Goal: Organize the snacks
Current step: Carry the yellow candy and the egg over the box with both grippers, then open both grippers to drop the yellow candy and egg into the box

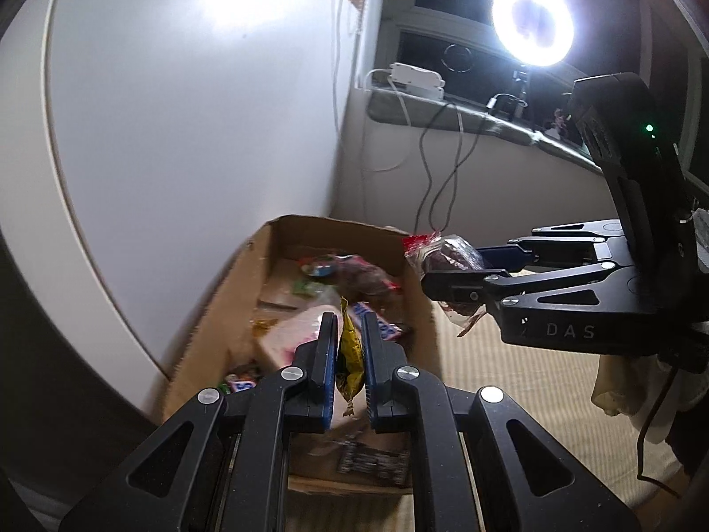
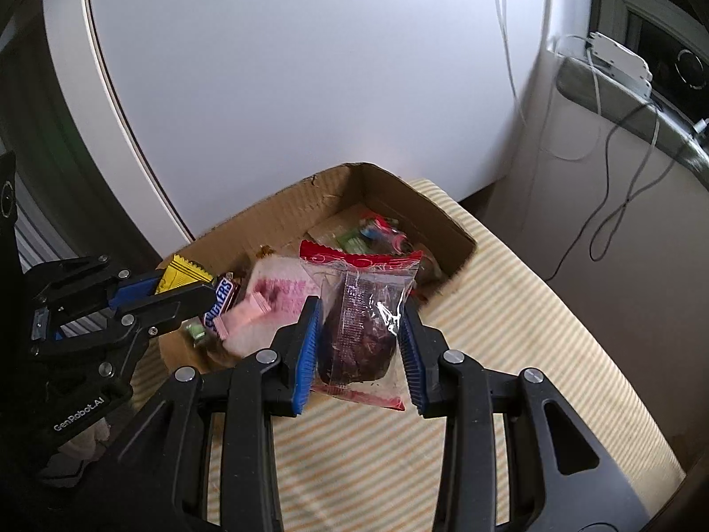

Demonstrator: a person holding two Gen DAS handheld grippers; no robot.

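1. Over a cardboard box (image 2: 394, 195) of snacks, two hand-held grippers each carry one wrapped snack, most likely on the way to being dropped in.
2. Between the blue pads of the right gripper (image 2: 361, 332) sits a clear packet with red ends (image 2: 359, 310) holding something dark and lumpy. The jaws pinch it at both sides, part-way closed round its bulk, so it hangs upright and cannot slip.
3. Pressed nearly together, the jaws of the left gripper (image 1: 350, 354) clamp a thin yellow wrapper (image 1: 350, 354) on its flat faces. The wrapper stands on edge, its crimped end poking out below the pads.
4. Seen from the right wrist, the left gripper reaches in from the left edge with the yellow wrapper above the box's near-left corner. The clear packet is above the box's near rim.
5. Inside the box lies a loose heap: one pale pink packet (image 2: 274, 306), at least one Snickers bar (image 2: 219, 299), and several small sweets in green, red and blue wrappers toward the far end. An exact count is not possible because of blur and overlap.
6. Under the box is a cloth with thin yellow and white stripes (image 2: 509, 332). A white panel (image 2: 310, 88) stands just behind it.
7. Farther off, a ring light (image 1: 531, 22) glares above a sill (image 1: 465, 115) with one white box and trailing cables.
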